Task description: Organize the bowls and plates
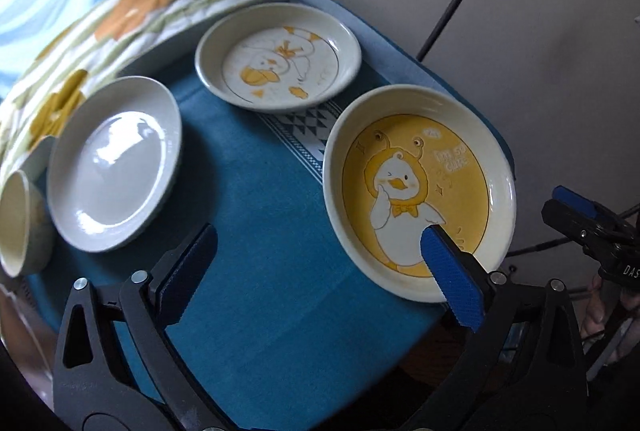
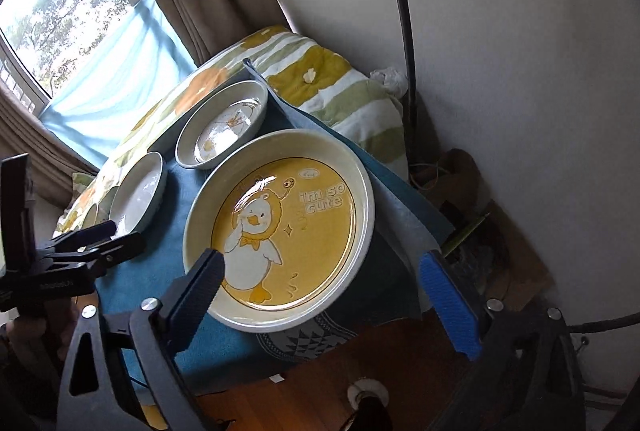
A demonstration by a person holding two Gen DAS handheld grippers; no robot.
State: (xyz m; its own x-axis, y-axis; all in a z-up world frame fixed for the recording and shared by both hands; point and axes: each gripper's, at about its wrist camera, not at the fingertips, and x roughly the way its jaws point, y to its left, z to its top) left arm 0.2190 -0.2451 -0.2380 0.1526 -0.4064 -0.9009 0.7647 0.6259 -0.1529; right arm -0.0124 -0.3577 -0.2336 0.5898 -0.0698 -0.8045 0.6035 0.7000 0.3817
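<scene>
Your right gripper (image 2: pixel 320 295) is nearer: its spread, empty jaws straddle the yellow plate (image 2: pixel 280 231); your left gripper (image 1: pixel 316 279), jaws also spread, has it rightward.

Window (image 2: pixel 60 3) daylight, plate glare, fisheye edges

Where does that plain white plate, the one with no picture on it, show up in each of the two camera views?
Left wrist view: the plain white plate lies at the left, on the blue tablecloth, beside a small cup at the picture's edge.
Right wrist view: the plate is seen edge-on at the middle left, partly behind the other hand-held gripper's black frame.
Shared landmark: the yellow duck plate reading "I'm so cute".
</scene>
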